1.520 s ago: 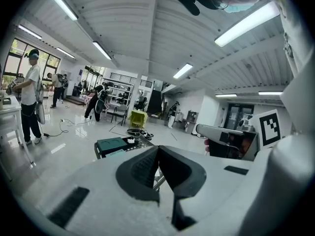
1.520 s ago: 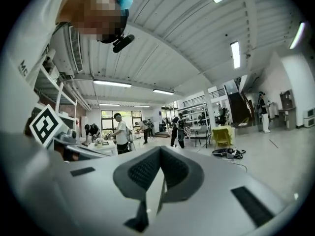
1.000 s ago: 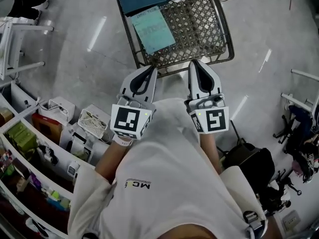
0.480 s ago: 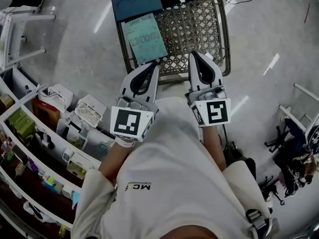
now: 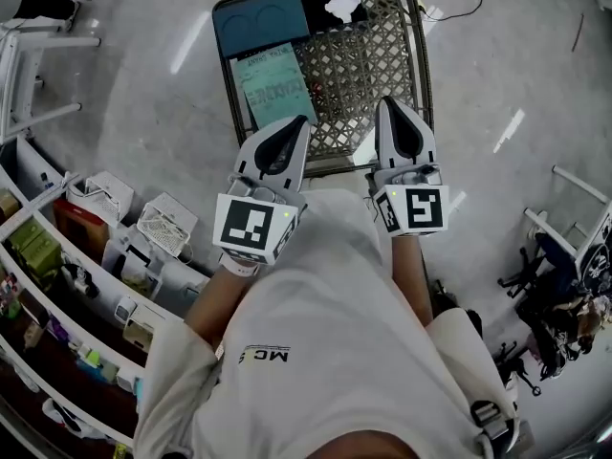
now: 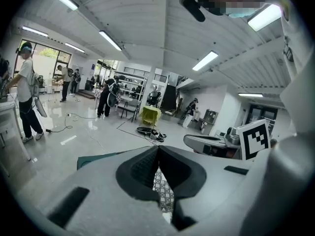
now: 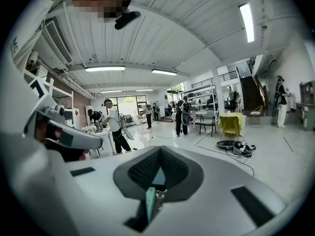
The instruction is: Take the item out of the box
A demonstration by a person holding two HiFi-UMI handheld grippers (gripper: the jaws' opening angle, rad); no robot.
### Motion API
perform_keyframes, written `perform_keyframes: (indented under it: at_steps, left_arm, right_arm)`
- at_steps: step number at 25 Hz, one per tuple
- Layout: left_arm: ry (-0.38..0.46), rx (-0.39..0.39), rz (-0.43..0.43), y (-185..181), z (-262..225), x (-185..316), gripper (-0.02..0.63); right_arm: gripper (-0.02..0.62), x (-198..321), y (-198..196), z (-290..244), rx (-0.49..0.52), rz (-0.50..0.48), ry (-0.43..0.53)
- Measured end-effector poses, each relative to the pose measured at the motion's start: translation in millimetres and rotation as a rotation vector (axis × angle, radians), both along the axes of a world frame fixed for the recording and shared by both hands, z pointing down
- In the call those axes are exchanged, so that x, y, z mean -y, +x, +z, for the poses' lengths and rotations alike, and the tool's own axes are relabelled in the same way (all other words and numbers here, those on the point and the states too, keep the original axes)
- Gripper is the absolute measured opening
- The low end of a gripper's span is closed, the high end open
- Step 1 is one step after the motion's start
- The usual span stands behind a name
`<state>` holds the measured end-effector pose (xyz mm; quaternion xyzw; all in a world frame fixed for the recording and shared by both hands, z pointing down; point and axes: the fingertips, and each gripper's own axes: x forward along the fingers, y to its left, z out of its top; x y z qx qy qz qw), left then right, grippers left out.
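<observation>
**Head view:** wire-mesh basket (image 5: 424, 75) on the floor, just ahead of both grippers. Along its left side lie a flat dark-teal box (image 5: 260, 22) at the far end and a pale green printed packet (image 5: 275, 86), flat, on the person's side of it. A crumpled white scrap (image 5: 341, 5) sits at the far rim. Left gripper (image 5: 302, 120) tip is over the packet's near corner. Right gripper (image 5: 386, 101) is over bare mesh. Contact cannot be told.

**Left gripper view:** fingers (image 6: 140, 168) closed tip to tip, nothing between them. Mesh shows below.

**Right gripper view:** fingers (image 7: 142, 171) closed, empty.
</observation>
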<state>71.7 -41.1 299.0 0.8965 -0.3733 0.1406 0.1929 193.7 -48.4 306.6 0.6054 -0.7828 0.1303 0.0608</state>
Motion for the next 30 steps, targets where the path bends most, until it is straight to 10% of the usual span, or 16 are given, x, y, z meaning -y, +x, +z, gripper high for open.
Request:
perform_keyframes:
  at_steps: [30]
  left_arm:
    - [-0.121, 0.016, -0.076, 15.5, 113.4, 100.4, 0.025]
  right_arm:
    - [0.103, 179.8, 1.1, 173.3, -0.199, -0.192, -0.204]
